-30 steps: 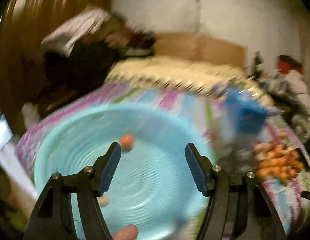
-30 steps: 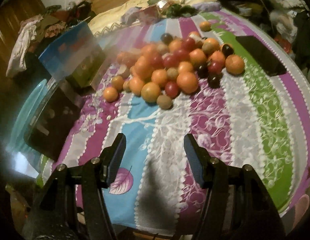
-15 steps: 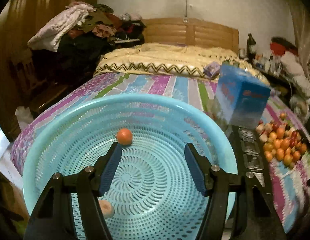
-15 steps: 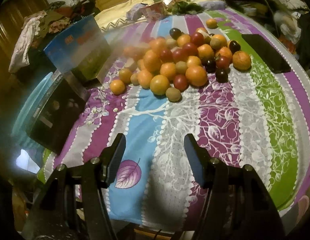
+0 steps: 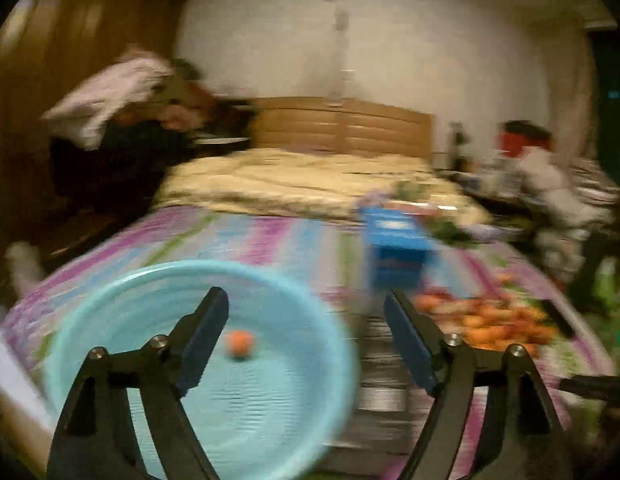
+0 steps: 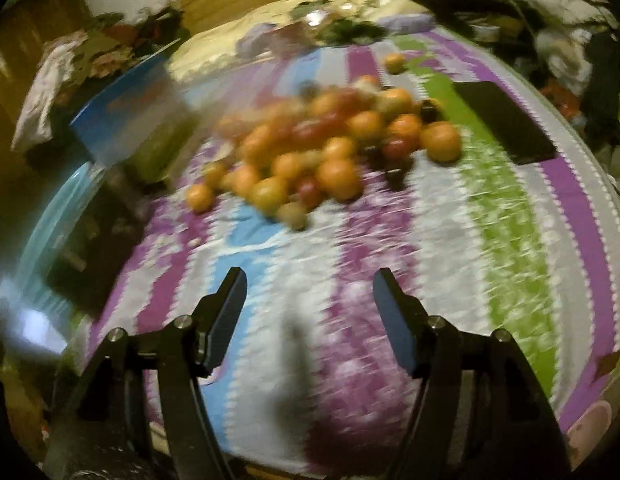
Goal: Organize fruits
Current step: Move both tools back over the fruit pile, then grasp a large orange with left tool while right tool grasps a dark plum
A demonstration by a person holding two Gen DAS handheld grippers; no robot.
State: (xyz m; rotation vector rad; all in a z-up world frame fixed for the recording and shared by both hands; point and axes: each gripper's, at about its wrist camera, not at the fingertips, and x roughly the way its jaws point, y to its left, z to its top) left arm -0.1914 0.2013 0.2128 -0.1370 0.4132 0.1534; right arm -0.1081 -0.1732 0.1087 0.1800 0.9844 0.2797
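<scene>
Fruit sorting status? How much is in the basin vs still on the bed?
Early. Done: one orange fruit lies in the blue basin; blur hides any others. In hand: nothing. The left claw has just been opening and is empty; the right claw has opened slightly, also empty, over the striped bedspread. Left: nearly the whole fruit pile, next to the blue box.

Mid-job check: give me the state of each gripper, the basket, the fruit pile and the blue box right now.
left gripper: open, empty, jaws just widened
right gripper: open, empty, jaws just widened a little
light blue basket: on the bed, one orange fruit visible inside
fruit pile: loose on the striped sheet
blue box: upright, apparently closed
</scene>
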